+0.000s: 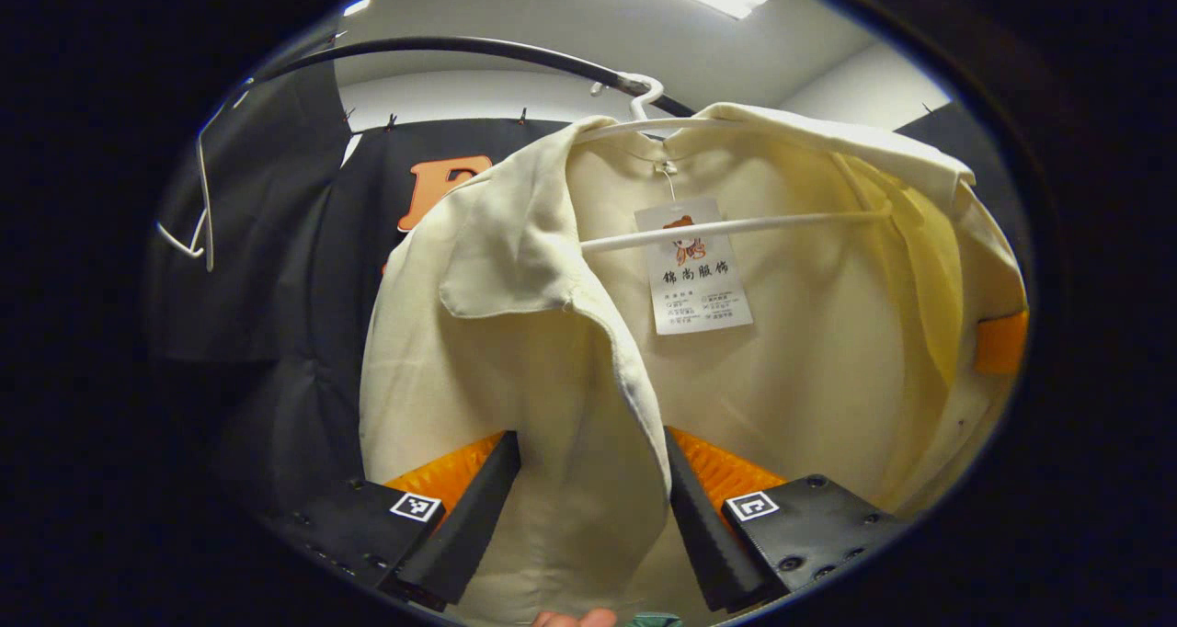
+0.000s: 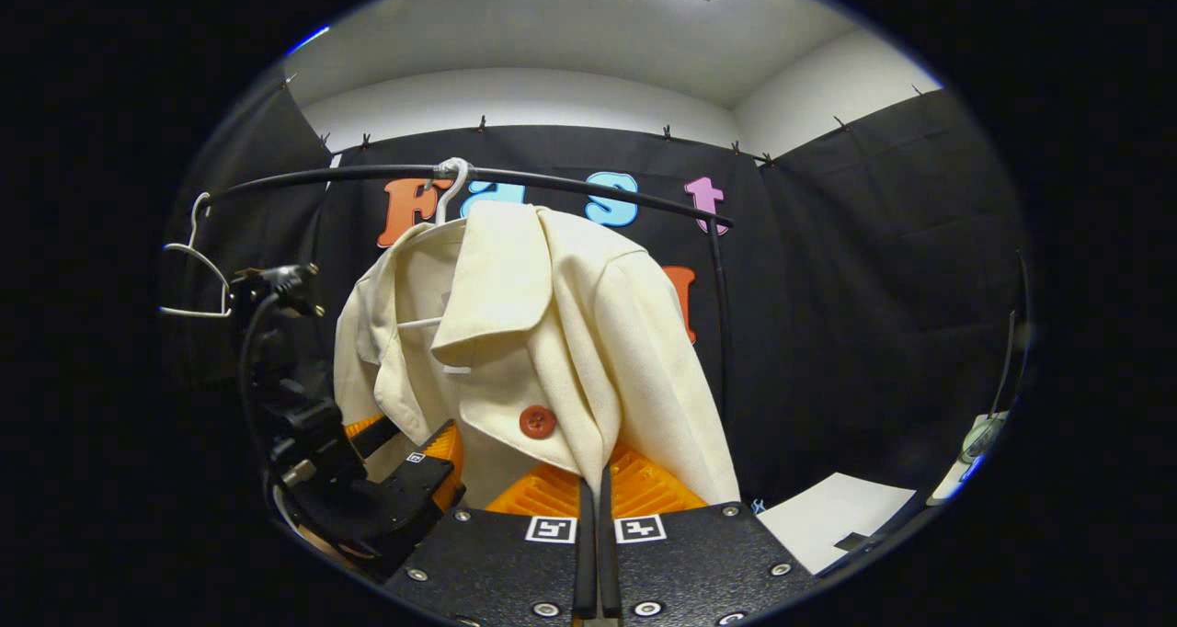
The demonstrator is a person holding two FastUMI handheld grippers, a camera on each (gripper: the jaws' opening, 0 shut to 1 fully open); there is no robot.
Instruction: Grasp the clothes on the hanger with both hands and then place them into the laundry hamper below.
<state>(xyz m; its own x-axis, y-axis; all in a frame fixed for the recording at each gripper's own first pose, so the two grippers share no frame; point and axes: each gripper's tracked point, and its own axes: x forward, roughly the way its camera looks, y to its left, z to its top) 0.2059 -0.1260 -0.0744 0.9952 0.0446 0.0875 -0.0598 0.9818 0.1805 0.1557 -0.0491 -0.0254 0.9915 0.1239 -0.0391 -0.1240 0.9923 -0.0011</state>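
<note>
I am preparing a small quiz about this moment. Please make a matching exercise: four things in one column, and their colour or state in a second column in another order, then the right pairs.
Things:
1. left claw
2. right claw
3. round button
4. empty hanger

Colour or state:
A. hangs bare at the end of the black rail
B. fingers apart, on either side of the cream jacket's front edge
C. reddish brown
D. fingers pressed together on a fold of the jacket

Pairs: 1-B, 2-D, 3-C, 4-A
</note>
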